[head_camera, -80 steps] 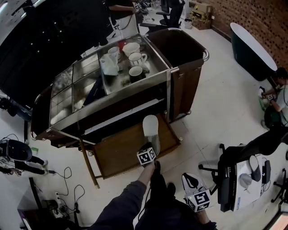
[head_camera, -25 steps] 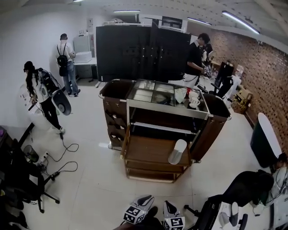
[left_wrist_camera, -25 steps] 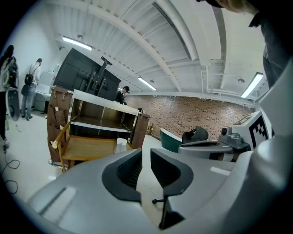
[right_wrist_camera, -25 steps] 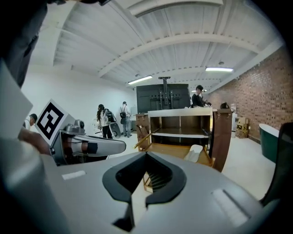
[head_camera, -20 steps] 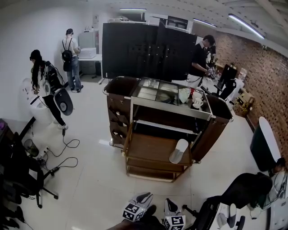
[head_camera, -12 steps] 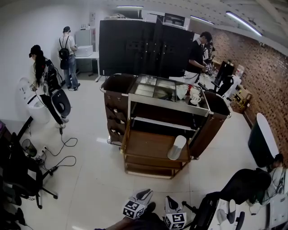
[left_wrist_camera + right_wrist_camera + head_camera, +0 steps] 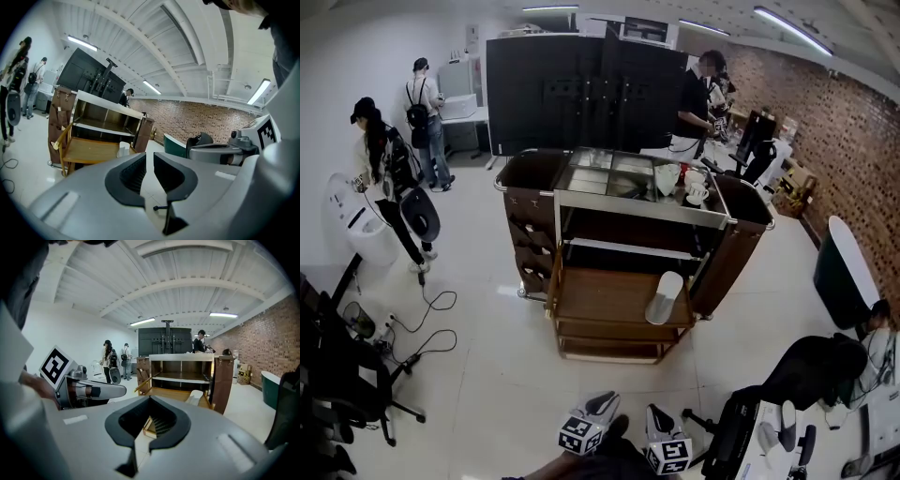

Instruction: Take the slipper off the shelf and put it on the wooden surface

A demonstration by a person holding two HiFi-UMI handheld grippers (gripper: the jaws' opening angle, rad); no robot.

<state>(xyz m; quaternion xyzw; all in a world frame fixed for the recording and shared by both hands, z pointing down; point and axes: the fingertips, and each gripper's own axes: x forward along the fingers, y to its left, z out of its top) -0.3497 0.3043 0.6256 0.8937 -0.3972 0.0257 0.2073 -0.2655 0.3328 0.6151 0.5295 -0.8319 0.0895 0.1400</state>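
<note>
- Slipper (image 7: pixel 664 298), white, lies on the wooden surface (image 7: pixel 600 298) low on the cart (image 7: pixel 637 202). It is out at that surface's 3 o'clock edge, its length running roughly 12 to 6 o'clock. Neither gripper touches it.
- Left gripper (image 7: pixel 602 404) hangs low at 6 o'clock of the head view, drawn in close to our body and well apart from the cart. It points towards 1 o'clock.
- In the left gripper view we see its jaws standing a narrow slit apart. Only floor shows through the gap, and nothing is between them.
- Right gripper (image 7: pixel 652 413) sits just beside it at its 3 o'clock, equally low, pointing about 12 o'clock.
- In the right gripper view we see its jaws meeting at the tips and pinching nothing. The cart and the slipper show far beyond them at 12 o'clock.
- Mugs (image 7: pixel 692 185) stand on the cart's top, at 1 o'clock of the slipper.
</note>
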